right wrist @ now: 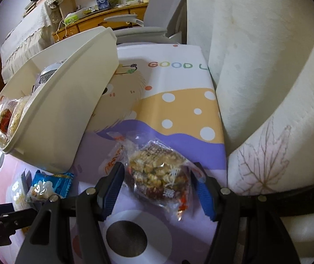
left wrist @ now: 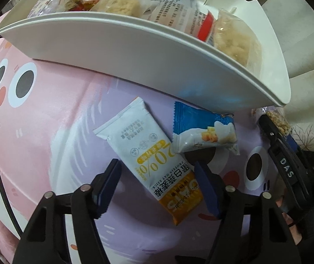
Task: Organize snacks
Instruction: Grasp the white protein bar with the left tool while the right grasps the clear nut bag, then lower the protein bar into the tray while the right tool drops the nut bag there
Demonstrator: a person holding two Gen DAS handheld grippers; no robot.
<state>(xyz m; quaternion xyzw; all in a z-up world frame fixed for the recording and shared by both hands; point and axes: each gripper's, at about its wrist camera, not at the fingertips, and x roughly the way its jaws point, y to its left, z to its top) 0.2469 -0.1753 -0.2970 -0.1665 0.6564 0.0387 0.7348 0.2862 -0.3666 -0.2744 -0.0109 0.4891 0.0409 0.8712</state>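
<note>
A white-and-orange oat bar packet [left wrist: 150,158] lies flat on the cartoon mat [left wrist: 47,121]. My left gripper [left wrist: 156,162] is open and straddles its lower half; the right pad sits close to its edge, the left pad stands apart. A blue-and-white snack packet [left wrist: 203,129] rests beside the bar, under the rim of the white bin [left wrist: 135,50], which is heaped with wrapped snacks. In the right wrist view a clear-wrapped nut crisp [right wrist: 159,173] lies on the mat between the pads of my open right gripper [right wrist: 158,165], which reach its wrapper's edges.
The white bin [right wrist: 69,110] stands tilted at the left, the blue packet [right wrist: 49,182] below its corner. A cream leaf-printed cloth [right wrist: 267,110] rises along the mat's right side. A grey chair [right wrist: 148,28] and a cluttered wooden desk [right wrist: 104,19] stand behind.
</note>
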